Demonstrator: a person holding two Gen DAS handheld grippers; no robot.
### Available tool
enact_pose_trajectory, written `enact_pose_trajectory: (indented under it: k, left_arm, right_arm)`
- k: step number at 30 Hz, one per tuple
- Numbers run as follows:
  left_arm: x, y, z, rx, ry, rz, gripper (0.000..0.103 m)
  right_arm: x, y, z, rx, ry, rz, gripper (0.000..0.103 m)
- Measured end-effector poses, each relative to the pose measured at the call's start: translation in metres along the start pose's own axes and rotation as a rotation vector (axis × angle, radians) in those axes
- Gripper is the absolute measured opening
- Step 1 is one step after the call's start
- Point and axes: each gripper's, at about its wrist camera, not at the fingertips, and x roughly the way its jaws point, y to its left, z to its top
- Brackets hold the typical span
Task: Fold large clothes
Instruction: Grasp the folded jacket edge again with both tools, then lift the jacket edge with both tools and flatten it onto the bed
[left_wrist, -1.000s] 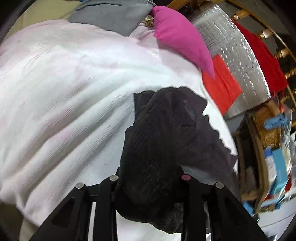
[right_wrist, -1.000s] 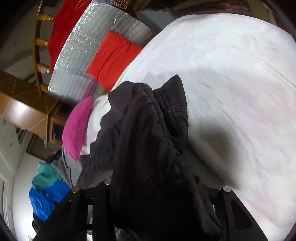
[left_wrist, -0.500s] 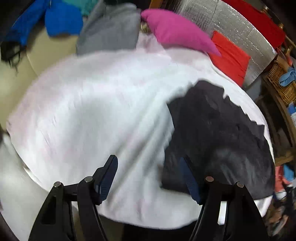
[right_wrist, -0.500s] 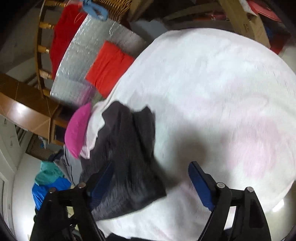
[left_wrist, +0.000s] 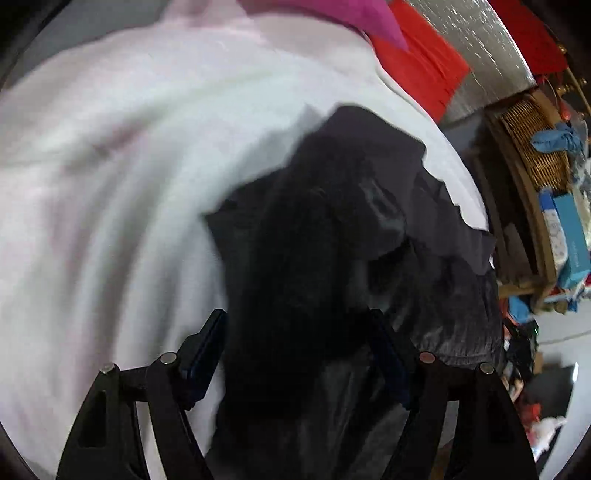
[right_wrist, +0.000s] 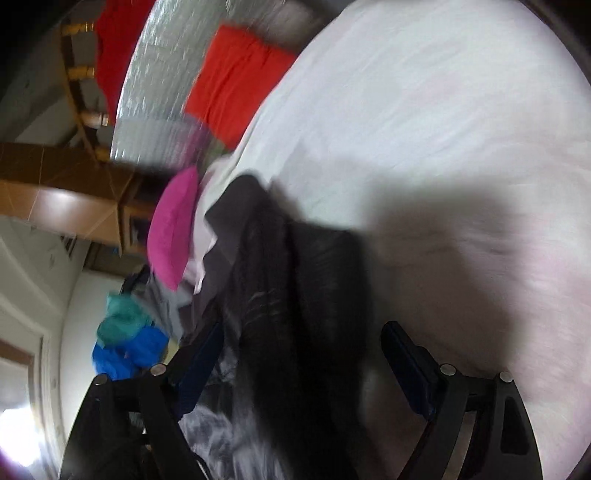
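A black garment (left_wrist: 317, 258) lies bunched on a white sheet (left_wrist: 110, 184) near the sheet's edge, running between the spread fingers of the left gripper (left_wrist: 297, 343). Seen from the other side, the same dark cloth (right_wrist: 295, 295) passes between the fingers of the right gripper (right_wrist: 303, 354), whose jaws also stand apart. Whether either gripper's pads touch the fabric cannot be told through the motion blur. Beyond the garment sit a pink cushion (right_wrist: 171, 225), a red cloth (right_wrist: 236, 81) and a silver quilted mat (left_wrist: 476, 48). A wicker basket (left_wrist: 532, 144) at the side holds something blue (left_wrist: 557, 136), with a teal box (left_wrist: 570, 236) beside it; the shelves below are too cluttered to read. A blue-and-teal pile (right_wrist: 125, 339) lies off the sheet's far end. The garment's lower folds are cut off by the frame in both views.
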Motion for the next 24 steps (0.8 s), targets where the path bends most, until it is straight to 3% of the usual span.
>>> enact_pose_trajectory:
  k: [3, 7, 9, 12, 14, 17, 20, 21, 24]
  left_arm:
    - [0.01, -0.012, 0.001, 0.041, -0.004, -0.018, 0.081]
    - [0.016, -0.02, 0.007, 0.032, -0.034, -0.024, 0.078]
    - [0.016, -0.025, 0.012, 0.035, -0.062, -0.006, 0.065]
    - [0.016, -0.029, 0.029, 0.012, -0.093, 0.017, 0.047]
    - [0.016, -0.035, 0.049, -0.002, -0.122, 0.045, 0.041]
    - [0.018, -0.043, 0.085, -0.024, -0.154, 0.073, 0.036]
    - [0.032, -0.046, 0.106, -0.018, -0.168, 0.126, 0.037]
    - [0.041, -0.044, 0.108, -0.018, -0.161, 0.142, 0.042]
    - [0.048, -0.038, 0.11, -0.026, -0.175, 0.152, 0.06]
  right_arm:
    - [0.02, 0.02, 0.002, -0.057, 0.028, -0.051, 0.093]
    - [0.044, 0.053, 0.003, -0.165, -0.023, -0.172, 0.09]
    - [0.053, 0.061, 0.007, -0.177, -0.04, -0.209, 0.058]
    - [0.06, 0.069, 0.022, -0.175, -0.107, -0.238, 0.045]
    - [0.063, 0.079, 0.034, -0.183, -0.161, -0.25, 0.04]
    - [0.071, 0.098, 0.063, -0.203, -0.254, -0.272, 0.039]
    - [0.092, 0.088, 0.081, -0.174, -0.238, -0.325, 0.04]
    - [0.097, 0.081, 0.081, -0.156, -0.221, -0.331, 0.048]
    - [0.091, 0.063, 0.08, -0.077, -0.2, -0.249, 0.058]
